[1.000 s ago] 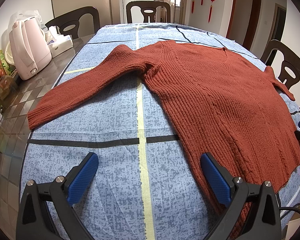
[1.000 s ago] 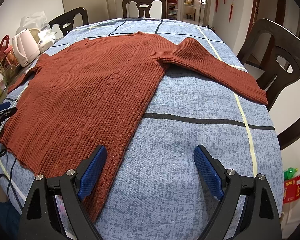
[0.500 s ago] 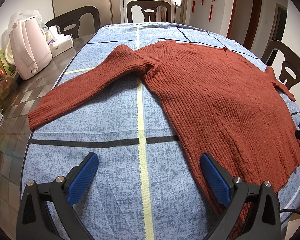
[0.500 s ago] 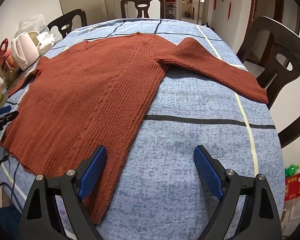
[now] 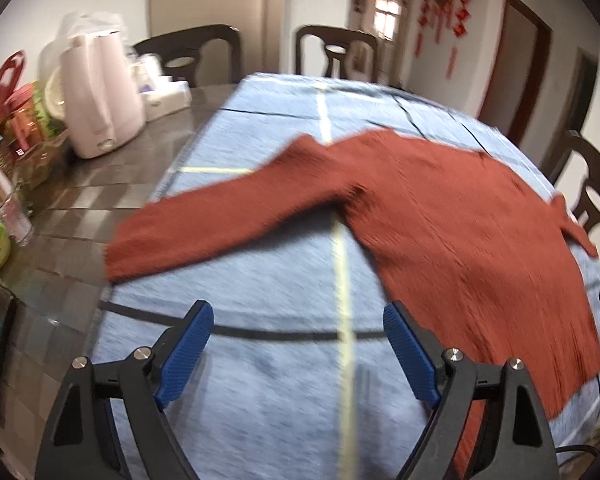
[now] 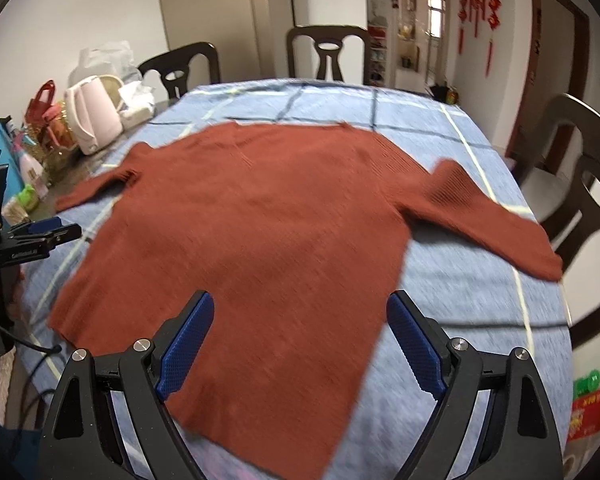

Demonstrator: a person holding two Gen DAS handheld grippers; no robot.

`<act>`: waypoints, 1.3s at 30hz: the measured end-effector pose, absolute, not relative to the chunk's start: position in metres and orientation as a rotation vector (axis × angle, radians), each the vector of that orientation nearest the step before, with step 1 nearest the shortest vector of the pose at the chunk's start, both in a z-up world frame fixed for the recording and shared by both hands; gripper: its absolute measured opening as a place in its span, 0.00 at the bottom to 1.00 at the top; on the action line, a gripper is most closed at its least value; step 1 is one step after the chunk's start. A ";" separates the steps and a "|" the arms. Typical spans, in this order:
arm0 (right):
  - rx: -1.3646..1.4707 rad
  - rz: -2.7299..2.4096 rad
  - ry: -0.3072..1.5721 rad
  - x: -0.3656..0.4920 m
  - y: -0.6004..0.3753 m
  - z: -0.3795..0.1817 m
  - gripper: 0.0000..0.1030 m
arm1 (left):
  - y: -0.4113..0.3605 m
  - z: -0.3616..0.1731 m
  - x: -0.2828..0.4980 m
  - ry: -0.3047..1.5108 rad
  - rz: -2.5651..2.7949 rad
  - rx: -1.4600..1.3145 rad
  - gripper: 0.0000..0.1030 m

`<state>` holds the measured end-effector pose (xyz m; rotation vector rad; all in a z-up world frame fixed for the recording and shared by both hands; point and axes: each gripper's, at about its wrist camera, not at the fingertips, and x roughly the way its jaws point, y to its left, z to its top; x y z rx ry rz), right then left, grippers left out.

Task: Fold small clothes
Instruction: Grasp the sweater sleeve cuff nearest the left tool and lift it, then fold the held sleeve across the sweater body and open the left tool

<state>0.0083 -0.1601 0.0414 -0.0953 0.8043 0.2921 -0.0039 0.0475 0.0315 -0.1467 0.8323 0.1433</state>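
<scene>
A rust-red knit sweater (image 6: 268, 216) lies flat on the blue cloth, sleeves spread out to both sides. In the left wrist view it (image 5: 460, 232) fills the right half, its left sleeve (image 5: 204, 224) reaching toward the cloth's left edge. My left gripper (image 5: 298, 346) is open and empty above bare cloth near the sweater's lower left hem. My right gripper (image 6: 300, 340) is open and empty above the sweater's lower hem. The left gripper also shows at the left edge of the right wrist view (image 6: 40, 236).
The blue cloth (image 5: 260, 400) with taped lines covers the table. A pink kettle (image 5: 100, 100), tissue box (image 5: 164, 96) and bottles stand on the bare tabletop at left. Dark chairs (image 6: 328, 56) ring the table; one (image 6: 580, 184) stands by the right sleeve.
Both views are blurred from motion. The left gripper has swung left, toward the left sleeve. The right gripper has moved left, over the sweater's hem.
</scene>
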 end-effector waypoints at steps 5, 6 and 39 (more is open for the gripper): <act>-0.101 0.341 0.792 0.027 -0.140 0.041 0.86 | 0.095 0.027 -0.004 0.828 0.192 -0.302 0.73; -0.101 0.350 0.795 0.030 -0.137 0.040 0.86 | 0.103 0.025 -0.005 0.830 0.188 -0.344 0.73; -0.071 0.412 0.822 0.054 -0.133 0.029 0.86 | 0.124 0.062 0.029 0.699 0.154 -0.429 0.10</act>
